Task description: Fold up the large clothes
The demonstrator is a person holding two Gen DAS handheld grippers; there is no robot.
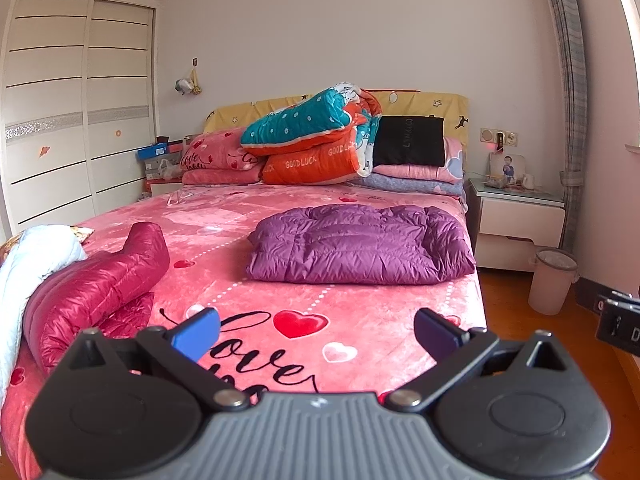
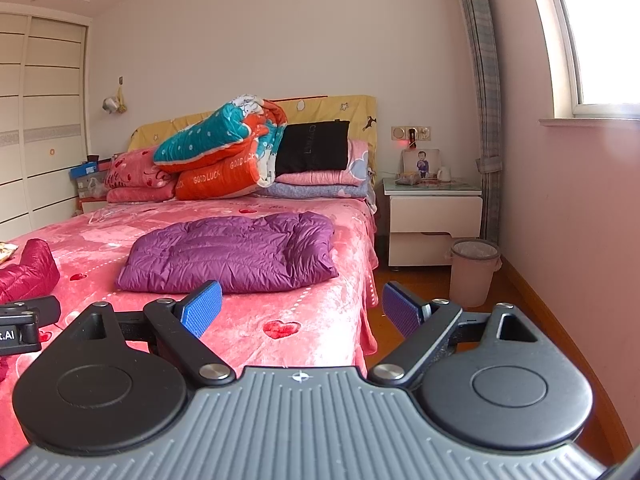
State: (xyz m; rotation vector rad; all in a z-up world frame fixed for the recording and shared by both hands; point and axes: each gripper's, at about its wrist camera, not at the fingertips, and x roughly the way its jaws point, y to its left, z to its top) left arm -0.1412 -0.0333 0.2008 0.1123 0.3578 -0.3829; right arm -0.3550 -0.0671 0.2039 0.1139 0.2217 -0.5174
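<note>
On the pink bed [image 1: 360,208] the folded purple down jacket [image 1: 360,244] lies far right and the crumpled red down jacket [image 1: 92,288] near left, probably light, puffy, slippery, best pinched at hems, while left gripper [image 1: 316,330] and right gripper [image 2: 300,306] gape empty

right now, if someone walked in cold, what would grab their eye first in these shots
The purple puffer jacket lies folded flat on the right half of the pink heart-print bedspread. A crimson puffer jacket sits crumpled and unfolded at the left edge. At the headboard, a teal and orange quilt is heaped on the pillows. Both tongs, left and right, hover open near the foot of the bed, holding nothing.
</note>
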